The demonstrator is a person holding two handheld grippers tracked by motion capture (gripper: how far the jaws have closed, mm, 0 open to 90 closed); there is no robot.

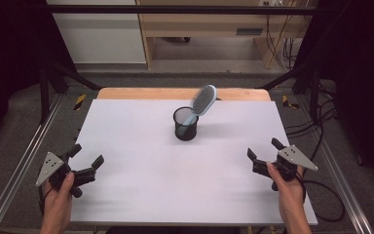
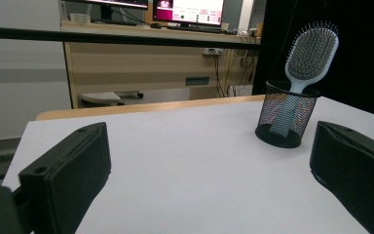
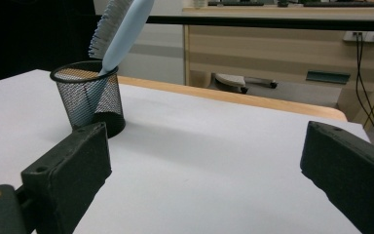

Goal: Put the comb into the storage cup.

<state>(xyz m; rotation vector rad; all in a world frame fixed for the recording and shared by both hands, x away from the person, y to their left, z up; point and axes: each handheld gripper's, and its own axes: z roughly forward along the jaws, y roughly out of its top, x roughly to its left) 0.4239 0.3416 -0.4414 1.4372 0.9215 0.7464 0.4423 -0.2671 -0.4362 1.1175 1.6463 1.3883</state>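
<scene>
The left gripper [image 1: 86, 157] hovers near the table's [image 1: 141, 161] left edge, jaws spread and empty. Mid-table, toward the back, a hairbrush [image 1: 202, 101] leans handle-down in a mesh cup [image 1: 185, 124]. The right gripper [image 1: 263, 148] hovers near the right edge, jaws spread too

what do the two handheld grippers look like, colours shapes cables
Both the left gripper and right gripper are black, with two blocky jaws, a grey three-cornered plate on top and a black cable trailing off. No sleeves show on the forearms.
</scene>
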